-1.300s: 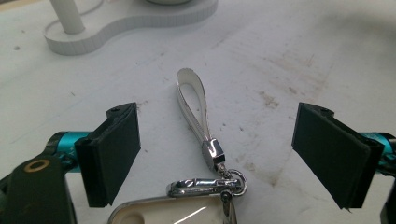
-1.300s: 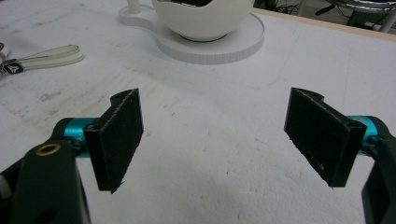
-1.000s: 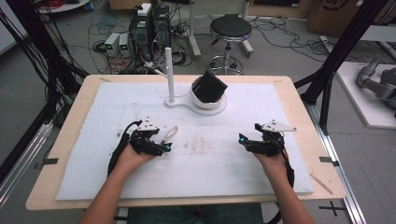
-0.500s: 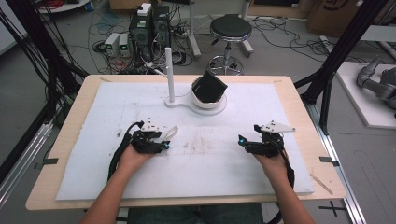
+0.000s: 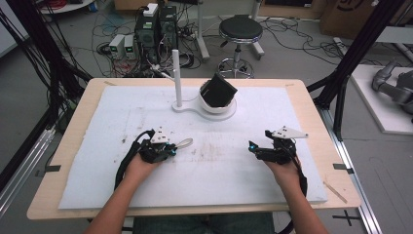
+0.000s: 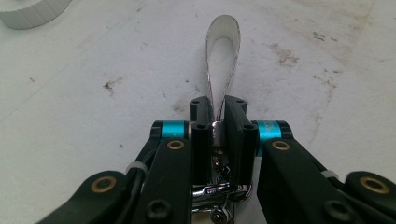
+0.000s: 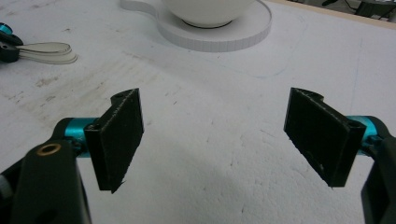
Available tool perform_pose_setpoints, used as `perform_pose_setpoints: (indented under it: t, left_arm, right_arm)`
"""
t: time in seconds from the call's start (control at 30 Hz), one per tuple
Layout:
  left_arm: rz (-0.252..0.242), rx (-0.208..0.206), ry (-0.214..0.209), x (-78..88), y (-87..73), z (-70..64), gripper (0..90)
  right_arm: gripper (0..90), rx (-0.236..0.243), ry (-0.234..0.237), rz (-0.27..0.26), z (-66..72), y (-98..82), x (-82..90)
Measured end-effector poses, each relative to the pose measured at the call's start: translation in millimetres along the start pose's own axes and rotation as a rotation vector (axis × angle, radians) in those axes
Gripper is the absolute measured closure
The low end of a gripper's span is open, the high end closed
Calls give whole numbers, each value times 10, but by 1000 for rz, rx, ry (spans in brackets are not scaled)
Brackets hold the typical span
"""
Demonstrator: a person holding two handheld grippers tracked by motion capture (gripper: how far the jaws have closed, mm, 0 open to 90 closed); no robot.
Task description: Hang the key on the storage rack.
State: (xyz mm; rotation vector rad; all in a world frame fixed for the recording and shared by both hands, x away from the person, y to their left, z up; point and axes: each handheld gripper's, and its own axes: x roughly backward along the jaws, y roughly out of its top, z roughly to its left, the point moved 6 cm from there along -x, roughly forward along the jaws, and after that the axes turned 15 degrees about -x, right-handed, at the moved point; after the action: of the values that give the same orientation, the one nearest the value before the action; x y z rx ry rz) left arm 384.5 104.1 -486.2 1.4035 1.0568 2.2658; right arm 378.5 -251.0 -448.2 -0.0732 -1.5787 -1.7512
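Note:
A pale strap loop [image 6: 223, 32] lies on the white mat [image 5: 243, 175] and ends in a metal clasp [image 6: 219, 189]. My left gripper [image 6: 217, 105] has just been closing and is now shut on the strap near the clasp, with the loop sticking out past the fingertips. In the high view the left gripper [image 5: 171, 146] rests at the mat's left centre, the strap loop [image 5: 184, 143] pointing right. My right gripper [image 7: 215, 135] is open with nothing between its pads, resting on the mat at right centre [image 5: 254, 147].
A white stand base [image 5: 204, 108] at the mat's far middle carries an upright white post [image 5: 177, 75] and a white bowl holding a black box [image 5: 218, 91]. The stand base [image 7: 219, 28] lies ahead of the right gripper. Wooden table edge [image 5: 311, 112] frames the mat.
The left gripper's jaws have drawn together onto the strap. Both hands have stayed in about the same place.

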Motion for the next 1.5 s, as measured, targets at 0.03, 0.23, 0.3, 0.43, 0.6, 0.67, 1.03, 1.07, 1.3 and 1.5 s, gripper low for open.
perform_pose_setpoints:
  t: [0.03, 0.23, 0.3, 0.43, 0.6, 0.67, 1.03, 1.07, 1.3, 1.5]
  left_arm:
    - [-2, -4, 3, 8, 4, 3, 813]
    - [-130, 78, -5, 190, 96, 68, 813]
    - [-152, 88, 5, 233, 115, 91, 813]
    - [-222, 135, 45, 404, 189, 182, 813]
    - [-250, 145, 94, 511, 254, 277, 813]
    - [-255, 146, 111, 543, 282, 321, 813]
    - [-329, 159, 230, 746, 577, 683, 813]
    - [-339, 163, 242, 768, 613, 721, 813]
    - [-360, 153, 306, 897, 812, 914, 813]
    - [-356, 156, 345, 934, 936, 1076, 814]
  right_arm:
    - [201, 0, -2, 0, 1, 1, 0]
    - [201, -2, 2, 3, -6, -1, 2]
    - [201, -3, 0, 6, -6, -4, 0]
    - [200, -5, 2, 9, -1, -10, -13]
    - [200, -5, 5, 10, -15, -5, -31]
    - [200, -7, 4, 11, -27, -3, -43]
    - [200, -14, 5, 15, -39, -2, -43]
    - [201, -18, 4, 14, -36, -2, -40]
    - [200, -15, 9, 18, -33, -7, -44]
    - [200, -16, 8, 16, -37, -4, -30]
